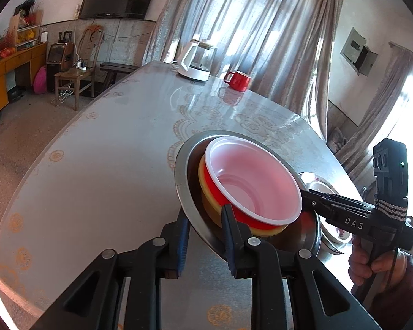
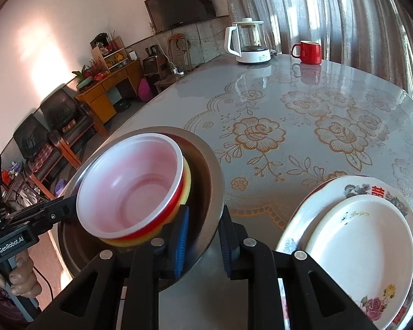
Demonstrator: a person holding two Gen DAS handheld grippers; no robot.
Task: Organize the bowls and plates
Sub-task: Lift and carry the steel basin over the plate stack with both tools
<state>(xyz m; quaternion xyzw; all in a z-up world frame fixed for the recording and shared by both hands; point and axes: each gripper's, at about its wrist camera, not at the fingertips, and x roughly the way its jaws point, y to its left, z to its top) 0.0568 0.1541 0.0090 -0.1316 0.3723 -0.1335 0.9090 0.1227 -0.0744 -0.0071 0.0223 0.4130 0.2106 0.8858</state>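
A steel basin (image 1: 184,170) (image 2: 209,165) holds a yellow bowl (image 1: 206,200) (image 2: 188,184) with a red bowl, white inside (image 1: 256,181) (image 2: 129,184), nested in it. My left gripper (image 1: 205,228) straddles the basin's near rim, one finger outside and one inside. My right gripper (image 2: 203,236) straddles the opposite rim the same way; it also shows in the left wrist view (image 1: 311,195). Whether the jaws press the rim is unclear. Two stacked white floral plates (image 2: 358,236) lie to the right of the basin, partly seen in the left wrist view (image 1: 320,188).
A white and glass kettle (image 1: 197,60) (image 2: 249,41) and a red mug (image 1: 238,80) (image 2: 309,51) stand at the far end of the floral-covered table (image 2: 289,115). Chairs and a wooden cabinet stand on the floor to the left.
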